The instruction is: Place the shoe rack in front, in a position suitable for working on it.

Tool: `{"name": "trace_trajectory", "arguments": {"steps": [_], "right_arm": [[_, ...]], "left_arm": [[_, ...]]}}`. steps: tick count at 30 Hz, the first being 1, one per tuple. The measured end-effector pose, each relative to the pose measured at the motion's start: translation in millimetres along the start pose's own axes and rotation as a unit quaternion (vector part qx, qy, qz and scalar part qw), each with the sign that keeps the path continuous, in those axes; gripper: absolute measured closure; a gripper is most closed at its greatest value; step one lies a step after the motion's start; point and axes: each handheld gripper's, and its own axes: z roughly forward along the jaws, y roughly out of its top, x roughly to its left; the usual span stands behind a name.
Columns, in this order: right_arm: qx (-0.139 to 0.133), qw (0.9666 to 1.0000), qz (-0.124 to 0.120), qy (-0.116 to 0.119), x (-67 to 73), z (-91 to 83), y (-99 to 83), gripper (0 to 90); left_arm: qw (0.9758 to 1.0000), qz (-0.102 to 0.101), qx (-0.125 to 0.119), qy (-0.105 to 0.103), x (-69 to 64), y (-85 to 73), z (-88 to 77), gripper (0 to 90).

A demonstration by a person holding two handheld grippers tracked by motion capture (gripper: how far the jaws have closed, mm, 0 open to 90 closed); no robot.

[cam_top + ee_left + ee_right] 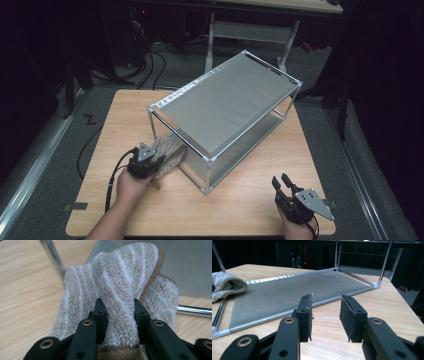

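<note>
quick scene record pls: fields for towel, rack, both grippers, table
towel: beige, striped, brown trim; pinched in the left gripper, lying at the rack's near open end
rack: metal frame, two grey shelves, set diagonally on the table
left gripper: jaws shut on the towel
right gripper: jaws open, nothing between them, at the table's near right corner
table: light wood

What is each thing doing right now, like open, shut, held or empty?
Left gripper: shut on the towel.
Towel: folded, pinched, partly on the rack's lower shelf.
Right gripper: open, holding nothing.
Rack: upright on the table, top shelf bare.
</note>
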Motion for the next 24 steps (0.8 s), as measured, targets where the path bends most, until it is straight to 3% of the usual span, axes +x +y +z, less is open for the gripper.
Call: {"name": "trace_trajectory", "arguments": {"steps": [2,8,13,17,20,24], "right_arm": [[0.001,1.0,0.0,0.002,0.4,0.3,-0.2,62.3],[0.002,1.0,0.001,0.003,0.9,1.1,-0.4,62.4],[0.001,1.0,0.0,0.003,1.1,0.7,-0.2,62.4],[0.001,1.0,0.001,0.003,1.0,0.3,0.0,62.4],[0.0,1.0,0.003,0.003,0.6,0.3,0.0,62.4],[-0.001,1.0,0.001,0.003,0.2,-0.5,0.4,62.3]], "left_arm": [[0.9999,-0.002,-0.001,-0.014,-5.3,0.1,-0.4,70.4],[0.9974,0.03,-0.001,-0.065,-42.5,2.8,-3.7,70.4],[0.992,0.061,-0.003,-0.11,-79.8,4.2,-8.4,70.3],[0.9881,0.075,-0.007,-0.134,-101.8,3.8,-13.4,70.2],[0.988,0.08,-0.007,-0.132,-106.2,2.8,-13.6,70.3],[0.9895,0.073,-0.008,-0.125,-98.8,1.1,-11.7,70.3]]}}
